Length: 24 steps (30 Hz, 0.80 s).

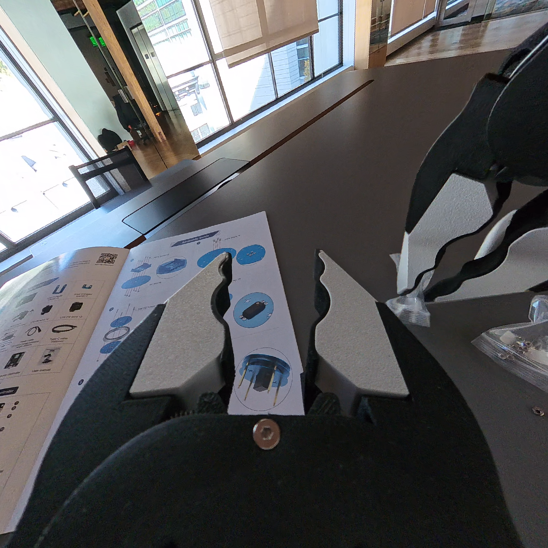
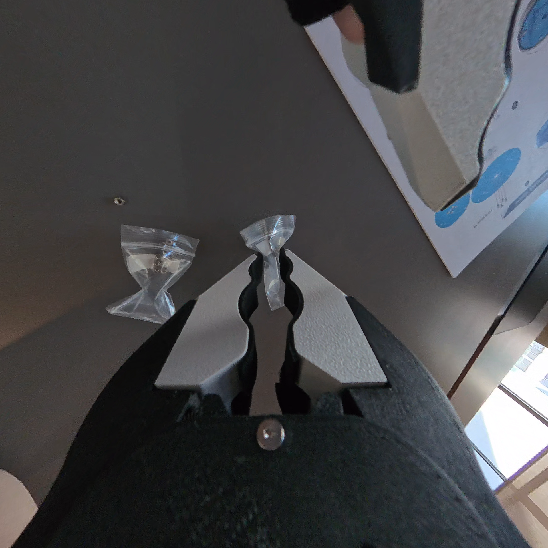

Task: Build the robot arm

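Bag, small and clear [image 2: 268, 237], sits pinched at the very tips of my right gripper [image 2: 271, 252]: the jaws are pressed in on its twisted middle, with its zip-top end fanned out past the tips and its tail hanging back between the pads. Its long axis runs along my fingers, pointing away from me. My right side is plainly the nearer one; in the left wrist view the same bag shows off to the right of my left gripper [image 1: 272, 258], which is spread wide, holding nothing, above the open assembly booklet [image 1: 178, 296]. Outward from the right jaws, 1 more clear bag with small metal bits [image 2: 149, 264] lies just to the left on the dark table [image 2: 148, 103], and 1 loose nut [image 2: 119, 201] lies beyond that, apart.
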Tool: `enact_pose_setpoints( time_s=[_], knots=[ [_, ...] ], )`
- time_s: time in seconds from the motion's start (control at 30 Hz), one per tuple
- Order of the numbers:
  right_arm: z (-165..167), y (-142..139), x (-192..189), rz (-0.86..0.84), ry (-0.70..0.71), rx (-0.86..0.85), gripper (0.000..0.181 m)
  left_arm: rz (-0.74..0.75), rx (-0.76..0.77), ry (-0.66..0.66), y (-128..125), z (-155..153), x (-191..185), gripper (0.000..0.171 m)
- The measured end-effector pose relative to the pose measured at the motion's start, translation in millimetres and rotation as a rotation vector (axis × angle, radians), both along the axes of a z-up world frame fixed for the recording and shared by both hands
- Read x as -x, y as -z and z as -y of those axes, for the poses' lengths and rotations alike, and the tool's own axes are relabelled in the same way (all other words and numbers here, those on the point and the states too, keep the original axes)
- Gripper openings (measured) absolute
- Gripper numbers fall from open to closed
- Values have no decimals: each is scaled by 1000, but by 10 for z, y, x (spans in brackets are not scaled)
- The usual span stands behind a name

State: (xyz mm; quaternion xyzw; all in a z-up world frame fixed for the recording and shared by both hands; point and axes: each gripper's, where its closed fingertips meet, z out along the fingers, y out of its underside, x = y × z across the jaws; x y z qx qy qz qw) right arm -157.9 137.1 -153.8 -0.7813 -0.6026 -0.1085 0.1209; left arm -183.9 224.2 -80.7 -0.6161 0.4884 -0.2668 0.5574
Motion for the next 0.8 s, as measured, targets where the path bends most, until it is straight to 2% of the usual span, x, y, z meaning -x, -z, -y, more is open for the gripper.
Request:
enact_pose_setpoints(
  time_s=[0.07, 0.13, 0.8],
  knots=[
    [10, -3, 56, -12, -26, -6, 10, -1, 0, -1, 3, 0, 2, 54],
    [-47, -34, -27, 45, -18, -46, 10, -1, 0, -2, 2, -5, 2, 54],
    [-24, 8, -19, 37, -20, -30, 9, -17, 10, -6, 44, -15, -2, 54]
  ],
)
